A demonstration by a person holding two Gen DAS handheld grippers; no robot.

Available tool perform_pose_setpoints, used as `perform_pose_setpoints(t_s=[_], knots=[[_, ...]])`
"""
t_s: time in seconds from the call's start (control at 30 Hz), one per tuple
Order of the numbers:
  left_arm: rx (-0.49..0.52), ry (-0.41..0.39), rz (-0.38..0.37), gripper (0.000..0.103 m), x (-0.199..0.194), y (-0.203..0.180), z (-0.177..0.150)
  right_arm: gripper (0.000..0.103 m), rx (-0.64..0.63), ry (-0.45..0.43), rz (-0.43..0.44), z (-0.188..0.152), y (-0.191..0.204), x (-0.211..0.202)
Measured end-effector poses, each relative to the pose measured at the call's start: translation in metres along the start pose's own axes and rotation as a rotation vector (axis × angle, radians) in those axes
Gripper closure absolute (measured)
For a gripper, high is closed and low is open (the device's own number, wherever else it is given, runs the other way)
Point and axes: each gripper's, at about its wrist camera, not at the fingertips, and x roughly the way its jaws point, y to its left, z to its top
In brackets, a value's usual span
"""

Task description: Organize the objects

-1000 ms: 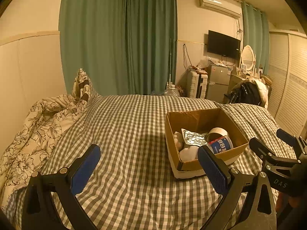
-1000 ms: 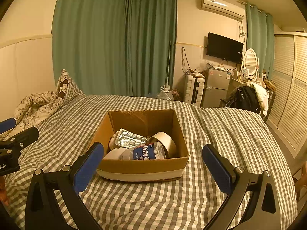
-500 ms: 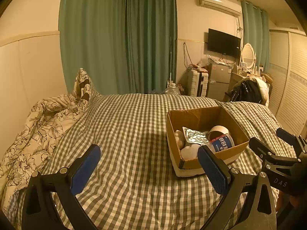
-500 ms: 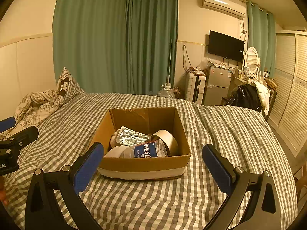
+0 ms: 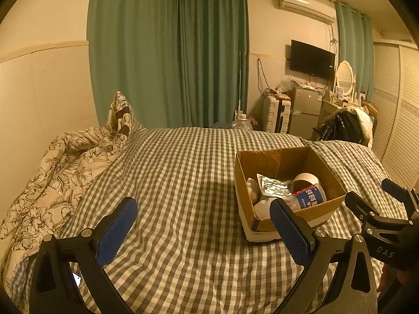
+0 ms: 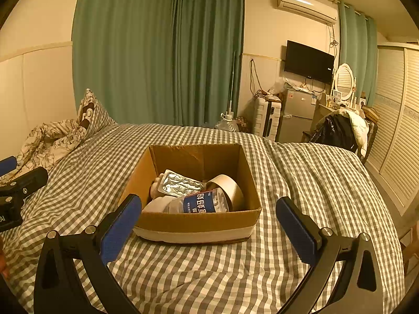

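An open cardboard box sits on the checked bed cover; it also shows in the left wrist view. Inside lie a clear bottle with a blue label, a tape roll, a silver blister pack and pale items I cannot make out. My right gripper is open and empty, just in front of the box. My left gripper is open and empty over bare cover, left of the box.
A crumpled floral quilt and a pillow lie at the bed's left. Green curtains hang behind. A suitcase, a small fridge and a chair piled with clothes stand past the bed on the right.
Both views tilted slightly, so the box sits a little lower in the right wrist view. Both grippers stayed open and empty.
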Motion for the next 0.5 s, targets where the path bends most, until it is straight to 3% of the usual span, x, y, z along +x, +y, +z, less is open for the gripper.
perform_pose_setpoints(t_s=[0.5], knots=[[0.013, 0.007, 0.001, 0.000, 0.0010, -0.0021, -0.0025, 0.000, 0.016, 0.000, -0.005, -0.0014, -0.0025, 0.0003]])
